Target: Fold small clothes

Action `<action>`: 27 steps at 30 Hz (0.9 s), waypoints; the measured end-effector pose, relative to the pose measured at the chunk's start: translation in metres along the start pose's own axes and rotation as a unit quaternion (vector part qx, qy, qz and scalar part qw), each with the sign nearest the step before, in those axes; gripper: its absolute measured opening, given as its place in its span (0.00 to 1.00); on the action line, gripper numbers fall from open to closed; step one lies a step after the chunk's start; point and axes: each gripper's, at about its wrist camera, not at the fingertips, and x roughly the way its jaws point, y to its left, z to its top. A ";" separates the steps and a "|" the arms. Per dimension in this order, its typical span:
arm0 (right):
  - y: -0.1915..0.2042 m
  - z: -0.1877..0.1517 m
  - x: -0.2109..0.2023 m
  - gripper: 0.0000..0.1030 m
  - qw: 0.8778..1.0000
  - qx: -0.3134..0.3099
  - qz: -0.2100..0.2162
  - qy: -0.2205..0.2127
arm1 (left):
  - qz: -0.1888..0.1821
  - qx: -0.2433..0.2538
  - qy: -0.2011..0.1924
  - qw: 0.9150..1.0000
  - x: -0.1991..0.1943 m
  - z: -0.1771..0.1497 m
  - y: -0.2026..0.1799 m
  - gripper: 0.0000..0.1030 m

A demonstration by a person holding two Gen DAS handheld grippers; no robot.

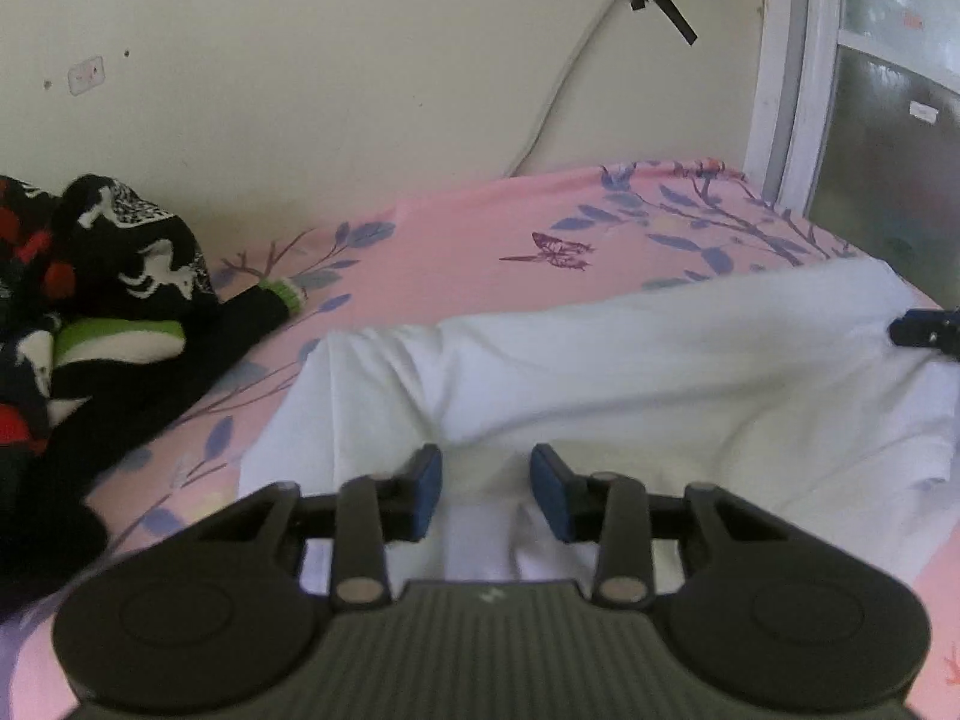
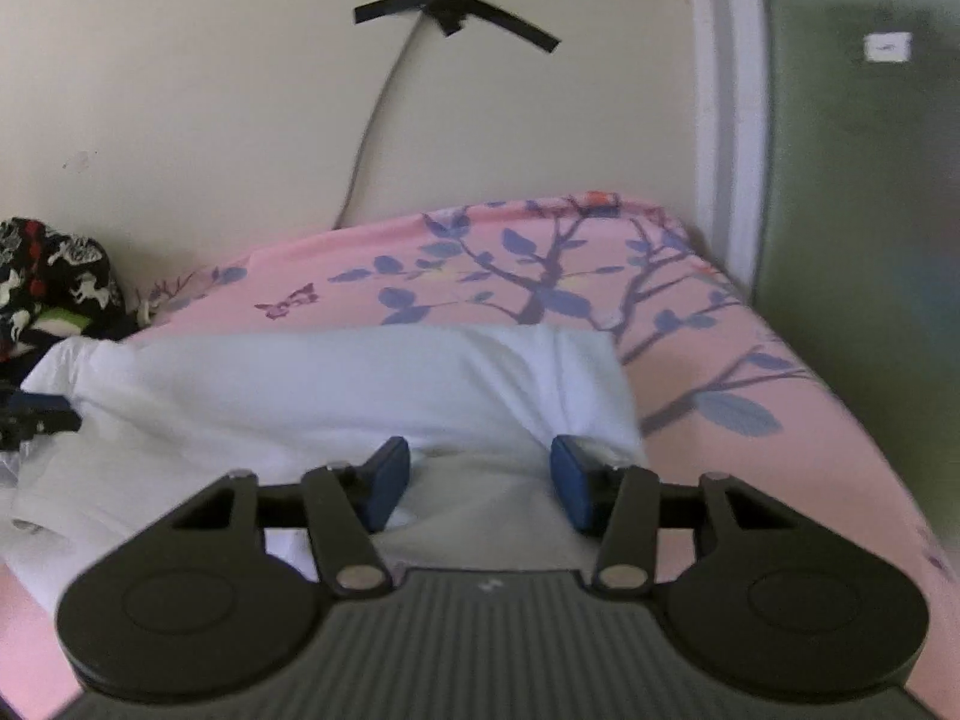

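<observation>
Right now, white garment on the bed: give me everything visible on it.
The white garment is plain, thin, soft-looking cloth with no print, lying spread and creased across the pink floral bedsheet. A raised fold runs along its far edge. The left gripper and right gripper sit open over its near edge, fabric between the blue pads; a firm pinch is not evident. The dark patterned clothes pile lies off its left side, apart from it.

A garment [image 1: 630, 360] lies spread on the bed [image 1: 468, 252], which stands against the wall [image 1: 300, 90] behind. A heap of clothes [image 1: 90, 300] sits to its left, a door [image 2: 852, 180] beyond the bed's right edge.
</observation>
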 end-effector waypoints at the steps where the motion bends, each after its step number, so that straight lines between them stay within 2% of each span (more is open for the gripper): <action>1: 0.001 0.001 -0.007 0.46 1.000 0.005 0.002 -0.003 | -0.011 -0.010 -0.003 1.000 -0.006 0.004 0.001 0.37; 2: 0.004 0.005 -0.012 0.54 1.000 0.011 0.012 -0.013 | -0.032 -0.024 -0.017 0.999 -0.014 0.007 0.000 0.38; 3: 0.009 0.007 -0.020 0.56 0.999 0.016 0.026 -0.025 | -0.048 -0.033 -0.031 0.998 -0.017 0.010 -0.001 0.40; 6: 0.029 0.020 -0.021 0.56 0.995 0.029 0.082 -0.046 | -0.069 -0.038 -0.062 0.995 -0.018 0.024 -0.009 0.49; 9: 0.051 0.027 0.000 0.56 0.989 0.047 0.138 -0.029 | -0.079 -0.034 -0.041 0.995 0.004 0.027 -0.018 0.49; 11: 0.067 0.027 0.022 0.55 0.984 0.057 0.170 -0.001 | -0.070 -0.045 -0.008 0.996 0.029 0.022 -0.017 0.49; 12: 0.077 0.024 0.036 0.55 0.983 0.054 0.174 0.015 | -0.067 -0.049 -0.006 0.996 0.037 0.018 -0.016 0.48; 14: 0.097 0.015 0.060 0.55 0.989 0.019 0.141 0.038 | -0.062 -0.040 -0.035 0.997 0.037 0.008 -0.018 0.49; 15: 0.108 0.011 0.061 0.58 0.992 -0.022 0.121 0.015 | -0.055 -0.032 -0.042 0.997 0.035 0.005 -0.021 0.49; 17: 0.127 0.010 0.063 0.61 0.994 -0.062 0.089 0.019 | -0.038 -0.009 -0.050 0.998 0.033 -0.001 -0.029 0.49; 19: 0.135 0.007 0.064 0.62 0.993 -0.094 0.072 0.016 | -0.040 -0.008 -0.050 0.998 0.033 -0.001 -0.029 0.53; 23: 0.126 0.004 0.055 0.61 0.993 -0.105 0.058 0.019 | -0.049 -0.013 -0.051 0.997 0.032 -0.001 -0.025 0.53; 27: 0.099 -0.011 0.021 0.62 0.995 -0.094 0.043 0.017 | -0.059 -0.022 -0.053 0.997 0.033 -0.001 -0.021 0.54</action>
